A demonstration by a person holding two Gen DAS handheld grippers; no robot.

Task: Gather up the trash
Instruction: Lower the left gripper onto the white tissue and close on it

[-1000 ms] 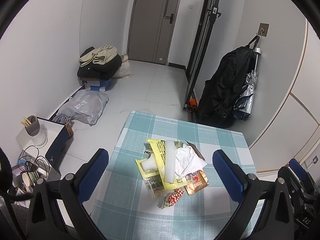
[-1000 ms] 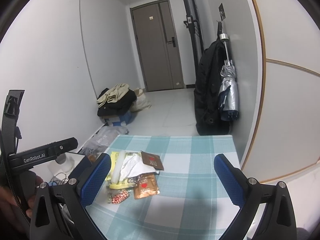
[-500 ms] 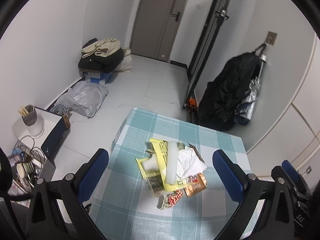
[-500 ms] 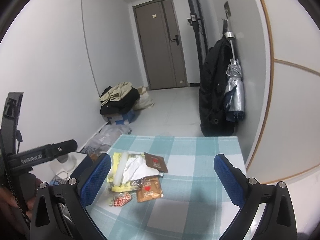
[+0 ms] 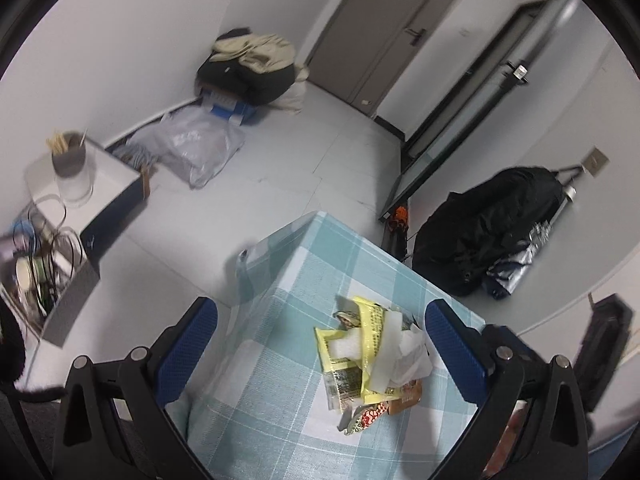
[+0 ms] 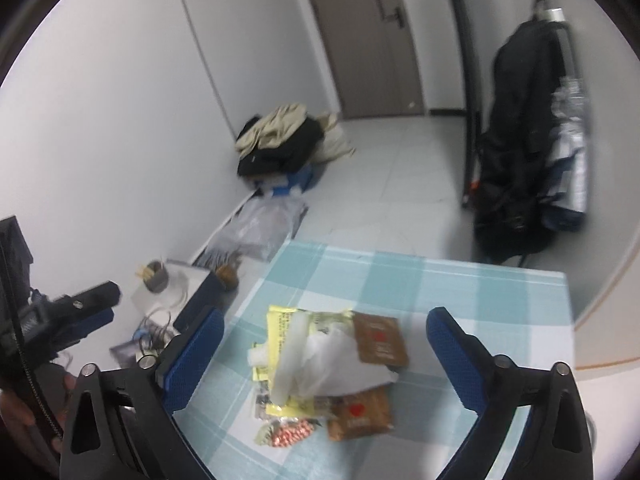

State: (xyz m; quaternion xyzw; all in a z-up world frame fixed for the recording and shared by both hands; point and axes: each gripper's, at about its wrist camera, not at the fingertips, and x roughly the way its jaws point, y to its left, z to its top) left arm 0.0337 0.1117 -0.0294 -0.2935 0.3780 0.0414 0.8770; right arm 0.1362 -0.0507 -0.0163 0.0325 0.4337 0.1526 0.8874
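Observation:
A pile of trash [image 6: 320, 364] lies on the table with the blue-checked cloth [image 6: 460, 292]: yellow wrappers, a white crumpled tissue, a white strip, brown sachets and a red-dotted packet. It also shows in the left wrist view [image 5: 372, 360]. My right gripper [image 6: 322, 354] is open and empty, its blue pads either side of the pile, above it. My left gripper [image 5: 320, 348] is open and empty, above the table's left part, with the pile by its right pad. The left gripper's body [image 6: 68, 316] shows at the left of the right wrist view.
A low white stand with a cup of sticks [image 5: 68, 158] and cables is left of the table. Clothes piled on a blue box [image 5: 252, 68] and a plastic bag [image 5: 192, 144] lie on the floor. A black coat and an umbrella [image 6: 528, 140] hang at the right wall.
Both grippers have tilted downward and moved closer over the table. The right one now frames the trash pile. The left view has swung left. Both stay open.

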